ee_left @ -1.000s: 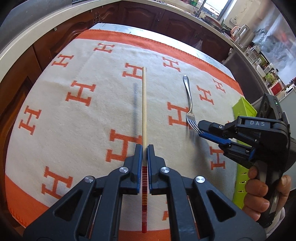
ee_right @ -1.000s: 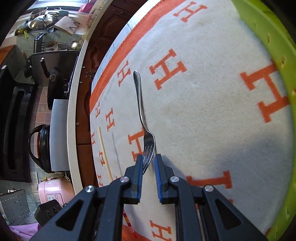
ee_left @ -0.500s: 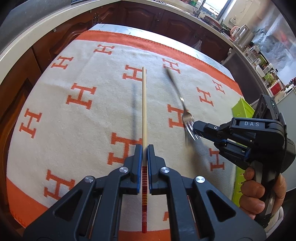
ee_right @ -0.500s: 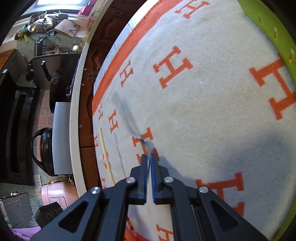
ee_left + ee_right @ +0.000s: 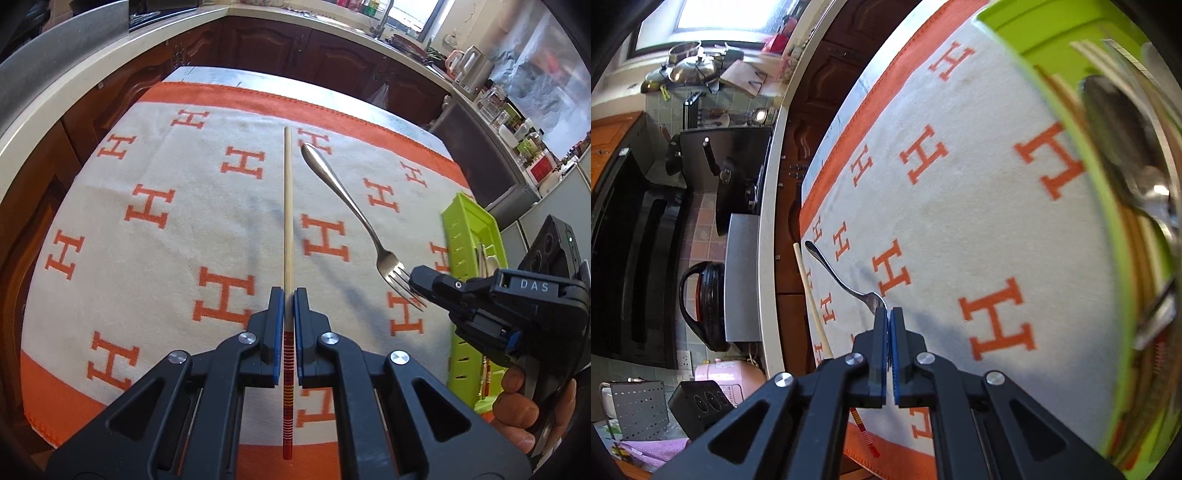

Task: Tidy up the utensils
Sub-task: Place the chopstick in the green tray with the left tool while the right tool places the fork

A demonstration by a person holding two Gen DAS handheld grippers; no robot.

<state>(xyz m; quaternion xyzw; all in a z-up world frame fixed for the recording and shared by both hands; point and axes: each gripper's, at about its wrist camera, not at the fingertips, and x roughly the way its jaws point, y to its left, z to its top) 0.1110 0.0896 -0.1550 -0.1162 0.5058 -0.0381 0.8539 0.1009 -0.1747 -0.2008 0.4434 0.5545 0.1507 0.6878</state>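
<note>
Holding both utensils clear of the cloth (image 5: 177, 258): right gripper (image 5: 888, 314) pinches fork (image 5: 354, 214) by the tines, handle pointing away; left gripper (image 5: 288, 299) clamps chopstick (image 5: 287, 206) lengthwise. Tray (image 5: 456, 240) lies right, nearest the right gripper.

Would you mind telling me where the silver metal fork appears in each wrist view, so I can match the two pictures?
Left wrist view: silver metal fork right of centre, tines pinched by the right hand-held gripper.
Right wrist view: fork lower centre-left, tines between the closed jaws.
Shared landmark: the long wooden chopstick, just left of the fork in both.
</note>
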